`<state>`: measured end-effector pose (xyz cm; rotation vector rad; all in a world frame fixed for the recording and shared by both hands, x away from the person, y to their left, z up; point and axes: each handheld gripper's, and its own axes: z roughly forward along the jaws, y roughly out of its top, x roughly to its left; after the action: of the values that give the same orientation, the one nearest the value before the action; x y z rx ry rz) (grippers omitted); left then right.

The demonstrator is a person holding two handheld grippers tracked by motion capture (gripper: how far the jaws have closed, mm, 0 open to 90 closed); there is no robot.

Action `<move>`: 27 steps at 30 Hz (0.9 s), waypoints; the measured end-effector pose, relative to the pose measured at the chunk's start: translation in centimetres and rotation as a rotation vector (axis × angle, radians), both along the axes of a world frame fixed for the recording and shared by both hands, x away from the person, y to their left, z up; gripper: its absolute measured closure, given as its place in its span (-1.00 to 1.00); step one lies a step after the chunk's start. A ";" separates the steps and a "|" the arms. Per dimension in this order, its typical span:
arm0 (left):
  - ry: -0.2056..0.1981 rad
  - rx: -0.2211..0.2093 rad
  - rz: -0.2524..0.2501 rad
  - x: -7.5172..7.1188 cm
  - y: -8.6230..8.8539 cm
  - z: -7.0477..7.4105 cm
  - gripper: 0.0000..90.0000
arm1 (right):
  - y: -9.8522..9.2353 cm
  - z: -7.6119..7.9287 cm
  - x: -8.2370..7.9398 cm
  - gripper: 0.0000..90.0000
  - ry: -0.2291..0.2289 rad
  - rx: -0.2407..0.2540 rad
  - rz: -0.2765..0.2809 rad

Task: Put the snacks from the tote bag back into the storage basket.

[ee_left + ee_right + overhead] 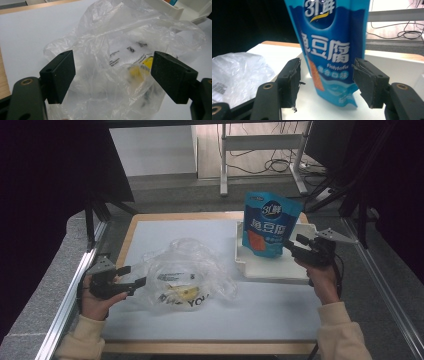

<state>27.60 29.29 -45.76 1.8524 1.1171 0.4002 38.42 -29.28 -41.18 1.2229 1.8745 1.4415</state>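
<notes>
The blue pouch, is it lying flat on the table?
No, the blue pouch stands upright in the white tray.

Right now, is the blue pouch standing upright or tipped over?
Upright: the blue pouch stands on its base in the white tray, logo at top, between the right gripper's open jaws.

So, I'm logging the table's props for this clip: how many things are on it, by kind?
Blue pouch: 1, standing in the tray
White tray: 1
Clear plastic bag: 1, with something yellow inside
Total: 3
</notes>
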 end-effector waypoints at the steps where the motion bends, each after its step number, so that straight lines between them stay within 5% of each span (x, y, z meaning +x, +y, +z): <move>1: -0.001 0.002 -0.004 0.0 -0.1 0.0 -0.56 | 0.1 -0.1 -0.3 -0.13 0.002 0.000 0.004; 16: -0.005 0.006 -0.023 -0.3 -0.7 0.0 -0.55 | 3.6 -1.3 -4.5 -0.13 0.001 -0.026 0.162; 27: -0.002 0.011 -0.024 -0.3 -0.7 -0.2 -0.55 | 6.1 -3.0 -5.5 -0.14 0.029 -0.047 0.256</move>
<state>27.33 28.60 -45.92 1.8726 1.0921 0.3951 32.90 -23.14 -44.19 1.0154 2.1344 1.5052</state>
